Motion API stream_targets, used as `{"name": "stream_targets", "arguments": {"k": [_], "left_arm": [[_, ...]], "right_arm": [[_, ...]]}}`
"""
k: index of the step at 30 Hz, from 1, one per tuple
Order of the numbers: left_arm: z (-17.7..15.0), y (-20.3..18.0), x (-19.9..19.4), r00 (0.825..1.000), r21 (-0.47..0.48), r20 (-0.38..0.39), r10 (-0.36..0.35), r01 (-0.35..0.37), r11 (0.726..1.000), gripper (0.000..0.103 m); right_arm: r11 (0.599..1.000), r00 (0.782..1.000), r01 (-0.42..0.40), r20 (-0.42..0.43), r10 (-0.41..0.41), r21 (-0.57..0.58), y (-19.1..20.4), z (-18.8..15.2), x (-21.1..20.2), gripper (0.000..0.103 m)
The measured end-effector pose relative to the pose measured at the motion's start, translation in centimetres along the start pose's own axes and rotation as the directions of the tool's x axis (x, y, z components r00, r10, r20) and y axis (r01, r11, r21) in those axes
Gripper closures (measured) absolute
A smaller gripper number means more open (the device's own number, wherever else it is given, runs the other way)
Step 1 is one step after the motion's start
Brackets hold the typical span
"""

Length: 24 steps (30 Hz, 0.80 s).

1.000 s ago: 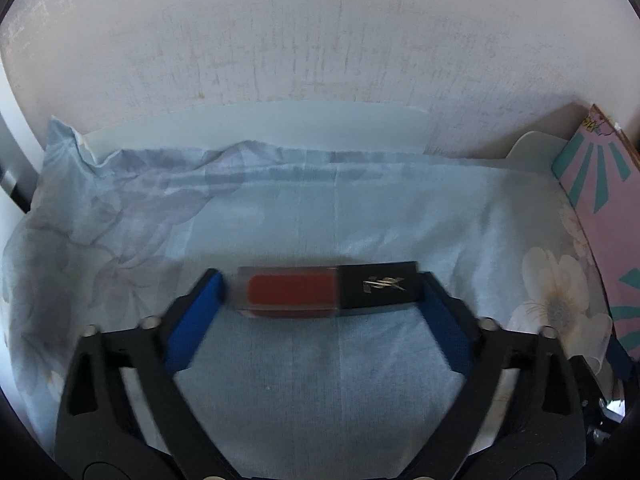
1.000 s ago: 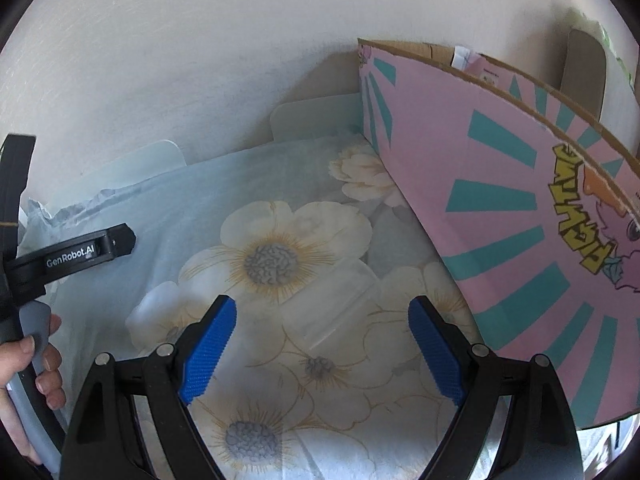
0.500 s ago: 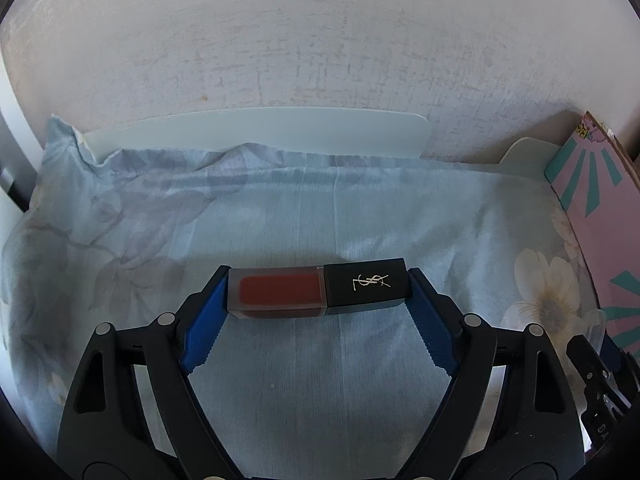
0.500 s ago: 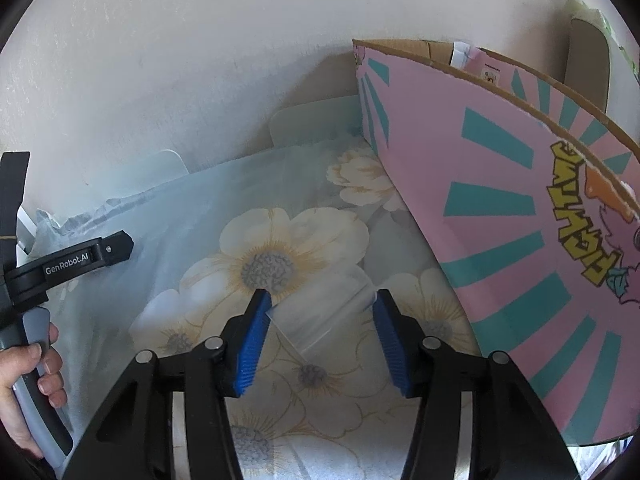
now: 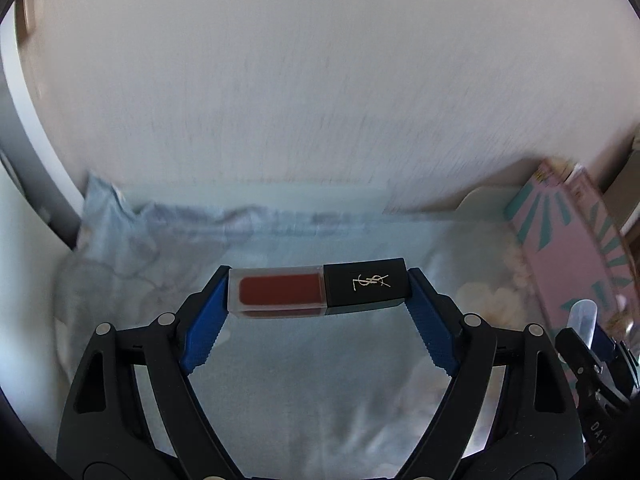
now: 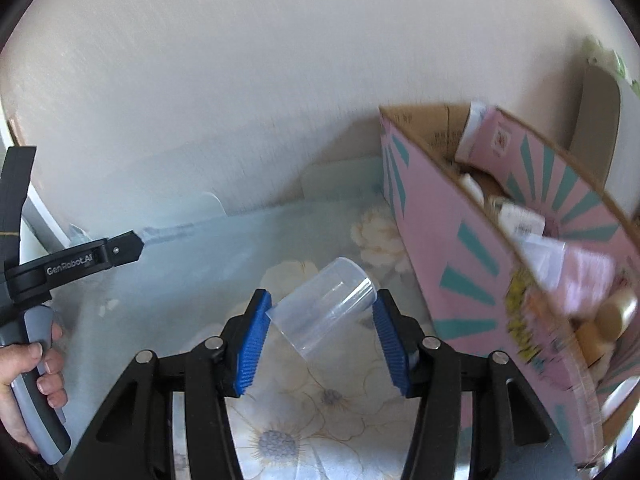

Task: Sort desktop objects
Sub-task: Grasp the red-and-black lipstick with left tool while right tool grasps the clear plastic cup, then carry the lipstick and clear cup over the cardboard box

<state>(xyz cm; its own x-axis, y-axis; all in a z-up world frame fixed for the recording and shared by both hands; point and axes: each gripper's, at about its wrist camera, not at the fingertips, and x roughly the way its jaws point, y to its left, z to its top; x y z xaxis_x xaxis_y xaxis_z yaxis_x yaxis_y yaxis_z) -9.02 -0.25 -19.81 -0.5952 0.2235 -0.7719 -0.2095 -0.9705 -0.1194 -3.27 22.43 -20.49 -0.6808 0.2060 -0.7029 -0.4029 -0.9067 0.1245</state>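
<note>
My left gripper (image 5: 318, 294) is shut on a lip gloss tube (image 5: 318, 292) with a red clear body and a black cap. It holds the tube crosswise by its ends, above the blue floral cloth (image 5: 320, 380). My right gripper (image 6: 320, 320) is shut on a clear plastic cup (image 6: 324, 312), tilted, raised above the cloth (image 6: 180, 280). The pink and teal cardboard box (image 6: 500, 280) stands open to the right, with several items inside. It also shows in the left wrist view (image 5: 572, 240).
A white wall (image 5: 320, 80) runs behind the table. White boards (image 6: 188, 212) lean at the table's back edge. The left gripper's handle and the hand (image 6: 36, 364) show at the left of the right wrist view.
Both grippers rose from the cloth with their objects. The right gripper shut on the clear cup and lifted it; the box's inside has come into view.
</note>
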Motion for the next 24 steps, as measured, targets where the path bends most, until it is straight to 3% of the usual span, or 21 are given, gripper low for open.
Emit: {"name": "stream_targets", "arguments": {"k": [4,12,16,24], "left_arm": [[2.3,-0.4,-1.2,0.999,0.008,0.034,-0.026,0.026,1.000,0.020],[5.9,-7.1,-4.6,0.992,0.072,0.084,-0.098,0.092,0.993,0.020],[7.0,-11.6,-5.8,0.988,0.127,0.080,-0.134,0.123,0.984,0.020],[7.7,-20.6,-5.6,0.976,0.204,0.035,-0.214,0.203,0.958,0.020]], "right_arm": [[0.999,0.999,-0.018,0.040,0.020,-0.043,0.2,2.2,-2.3,0.054],[0.995,0.995,-0.071,0.071,0.076,-0.073,-2.0,5.9,-6.6,0.054],[0.989,0.993,-0.112,0.030,0.115,-0.096,-4.2,7.8,-7.9,0.054],[0.982,0.993,-0.114,-0.029,0.111,-0.152,-9.4,10.3,-9.3,0.054]]}}
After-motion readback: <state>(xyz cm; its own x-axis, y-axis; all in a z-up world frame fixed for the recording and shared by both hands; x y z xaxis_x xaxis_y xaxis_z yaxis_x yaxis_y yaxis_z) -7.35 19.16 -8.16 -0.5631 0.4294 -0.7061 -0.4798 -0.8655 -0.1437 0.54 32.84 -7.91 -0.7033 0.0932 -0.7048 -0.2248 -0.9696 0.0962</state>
